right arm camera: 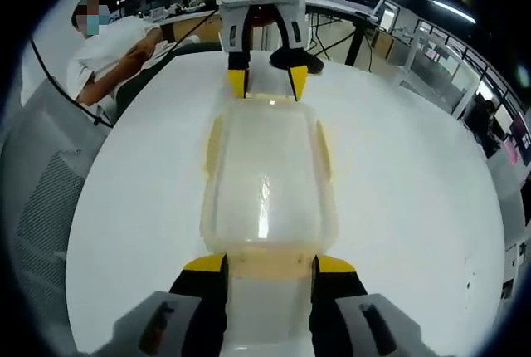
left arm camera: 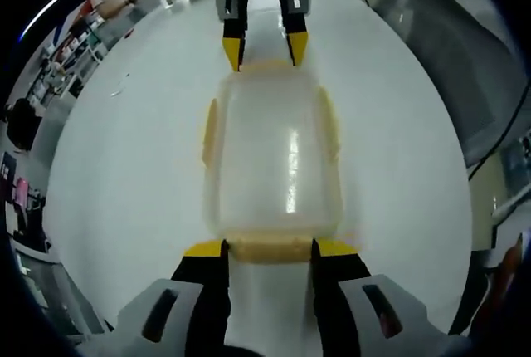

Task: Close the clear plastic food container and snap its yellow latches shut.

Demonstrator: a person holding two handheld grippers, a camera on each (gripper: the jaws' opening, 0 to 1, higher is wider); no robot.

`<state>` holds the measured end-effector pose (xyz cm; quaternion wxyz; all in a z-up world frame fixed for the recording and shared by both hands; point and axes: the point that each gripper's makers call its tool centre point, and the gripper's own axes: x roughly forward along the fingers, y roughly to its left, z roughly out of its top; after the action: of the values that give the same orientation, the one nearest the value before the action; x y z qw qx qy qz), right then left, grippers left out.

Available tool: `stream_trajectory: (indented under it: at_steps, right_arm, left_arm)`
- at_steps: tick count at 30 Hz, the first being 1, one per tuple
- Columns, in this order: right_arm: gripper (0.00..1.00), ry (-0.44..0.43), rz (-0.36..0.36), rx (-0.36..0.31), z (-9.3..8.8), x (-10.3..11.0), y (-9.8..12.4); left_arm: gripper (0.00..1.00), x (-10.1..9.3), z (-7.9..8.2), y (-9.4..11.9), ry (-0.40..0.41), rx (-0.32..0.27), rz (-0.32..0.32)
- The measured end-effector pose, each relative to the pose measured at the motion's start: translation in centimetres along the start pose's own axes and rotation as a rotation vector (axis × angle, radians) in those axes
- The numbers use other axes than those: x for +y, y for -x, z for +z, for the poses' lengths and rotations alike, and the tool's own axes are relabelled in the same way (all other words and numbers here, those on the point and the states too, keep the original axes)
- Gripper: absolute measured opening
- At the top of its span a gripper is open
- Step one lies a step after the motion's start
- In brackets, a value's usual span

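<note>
White round tabletop (left arm camera: 124, 174) carries the clear container (left arm camera: 272, 158), lid seated, at its centre. Left tongs (left arm camera: 270, 248) and right tongs (right arm camera: 270, 263) stand at opposite ends of the container, each spread astride a yellow end latch (left arm camera: 270, 249).

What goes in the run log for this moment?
container: lid on, white table | left claw: at near end latch | right claw: at opposite end latch | side latches: state unclear
</note>
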<state>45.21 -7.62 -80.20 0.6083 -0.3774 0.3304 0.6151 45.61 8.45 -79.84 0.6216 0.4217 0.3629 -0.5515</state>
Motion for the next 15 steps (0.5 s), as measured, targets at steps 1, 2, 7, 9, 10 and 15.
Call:
stream_trajectory:
  at_steps: [1,2,7,9,10,15]
  right_arm:
    - [0.37,0.001,0.001,0.002,0.00,0.04,0.01]
    - [0.37,0.001,0.006,0.008,-0.01,0.04,-0.02]
    - [0.38,-0.004,0.037,0.038,-0.07,0.11,-0.15]
    - [0.38,0.000,0.047,0.049,-0.10,0.09,-0.18]
    - [0.38,0.002,0.049,0.055,-0.12,0.07,-0.20]
    - [0.38,0.006,0.058,0.071,-0.21,0.03,-0.20]
  left_arm:
    - [0.37,-0.06,0.07,0.05,0.008,0.002,0.000]
    - [0.37,-0.09,0.05,0.03,0.021,0.006,-0.001]
    - [0.38,-0.07,-0.05,-0.14,0.052,0.028,-0.028]
    - [0.39,-0.03,-0.12,-0.18,0.068,0.028,-0.048]
    - [0.39,-0.02,-0.15,-0.22,0.074,0.032,-0.056]
    - [0.39,-0.11,-0.13,-0.37,0.048,0.029,-0.094]
